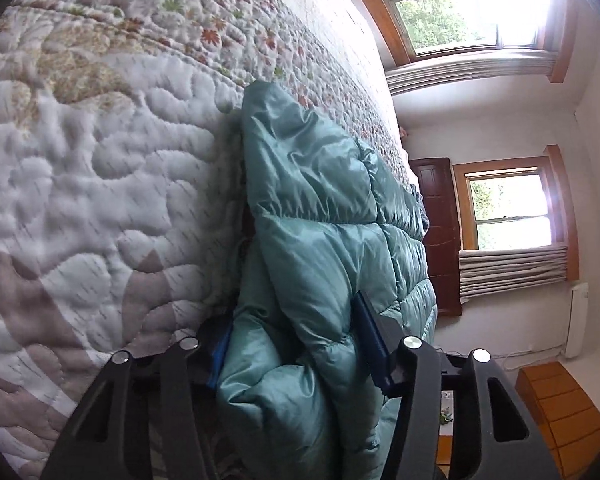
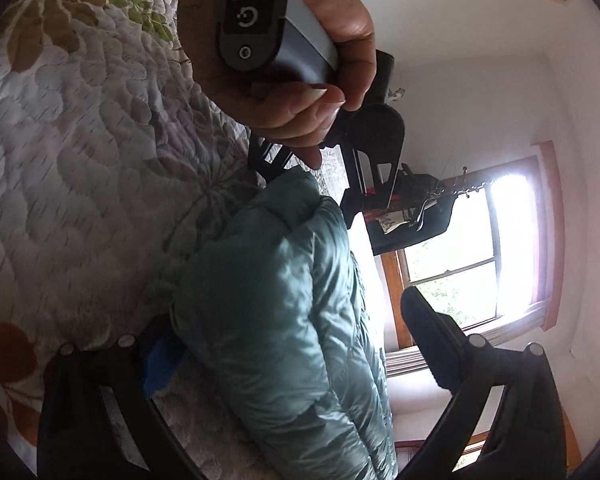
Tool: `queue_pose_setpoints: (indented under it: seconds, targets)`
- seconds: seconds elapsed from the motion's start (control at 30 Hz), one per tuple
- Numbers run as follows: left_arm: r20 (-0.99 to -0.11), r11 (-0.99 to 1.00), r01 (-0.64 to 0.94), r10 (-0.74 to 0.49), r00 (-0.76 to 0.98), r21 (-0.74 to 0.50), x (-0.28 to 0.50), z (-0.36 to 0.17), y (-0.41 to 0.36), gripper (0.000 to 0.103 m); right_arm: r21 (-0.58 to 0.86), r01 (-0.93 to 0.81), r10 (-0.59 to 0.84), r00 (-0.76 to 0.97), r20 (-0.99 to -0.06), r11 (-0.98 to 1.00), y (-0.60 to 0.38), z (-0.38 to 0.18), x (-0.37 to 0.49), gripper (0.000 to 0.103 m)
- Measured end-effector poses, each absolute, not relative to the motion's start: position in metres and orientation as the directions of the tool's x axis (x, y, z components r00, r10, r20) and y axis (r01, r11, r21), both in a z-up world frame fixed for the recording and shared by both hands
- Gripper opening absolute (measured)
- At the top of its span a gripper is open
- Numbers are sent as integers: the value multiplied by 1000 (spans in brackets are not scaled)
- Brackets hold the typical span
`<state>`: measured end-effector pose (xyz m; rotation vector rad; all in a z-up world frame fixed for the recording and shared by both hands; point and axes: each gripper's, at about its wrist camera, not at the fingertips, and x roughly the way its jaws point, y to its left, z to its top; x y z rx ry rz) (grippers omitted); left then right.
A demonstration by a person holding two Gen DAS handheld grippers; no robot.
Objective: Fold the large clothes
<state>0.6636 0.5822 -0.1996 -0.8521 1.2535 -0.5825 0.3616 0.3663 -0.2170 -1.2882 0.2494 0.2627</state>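
A teal puffer jacket [image 1: 320,220] lies bunched on a white floral quilt [image 1: 100,180]. My left gripper [image 1: 296,344] is shut on a thick fold of it, the blue pads [image 1: 370,332] pressing into the padding from both sides. In the right wrist view the same jacket [image 2: 280,300] runs between the wide-spread fingers of my right gripper [image 2: 296,344], which is open; its blue pad [image 2: 160,364] rests against the quilt [image 2: 80,160] beside the jacket. A hand [image 2: 300,92] holds the left gripper [image 2: 312,184] at the jacket's far end.
The quilted bed fills the left side of both views. Beyond its edge are two wood-framed windows [image 1: 508,208] with blinds, a dark wooden door [image 1: 440,236], white walls and an orange wooden floor [image 1: 560,400]. Dark clutter [image 2: 412,208] hangs by the window [image 2: 480,260].
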Motion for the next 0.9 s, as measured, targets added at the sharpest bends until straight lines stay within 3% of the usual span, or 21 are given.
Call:
queue_pose_setpoints:
  seconds: [0.1, 0.17, 0.27, 0.43, 0.9]
  targets:
    - [-581, 580, -79, -779, 236, -810, 665, -199, 583, 51, -883, -369, 43, 927, -373, 291, 368, -213, 371, 93]
    - [-583, 581, -85, -777, 239, -809, 664, -197, 584, 45, -851, -419, 25, 901, -434, 316, 367, -214, 376, 50]
    - [-593, 592, -86, -768, 241, -801, 661, -190, 582, 39, -838, -432, 30, 893, -448, 334, 370, -214, 376, 41]
    - [-613, 612, -90, -751, 246, -786, 657, -175, 581, 33, -788, -455, 57, 877, -477, 415, 368, -193, 375, 32]
    - [-707, 707, -106, -661, 252, -699, 656, -107, 560, 27, -640, -477, 138, 852, -506, 602, 341, -139, 378, 30]
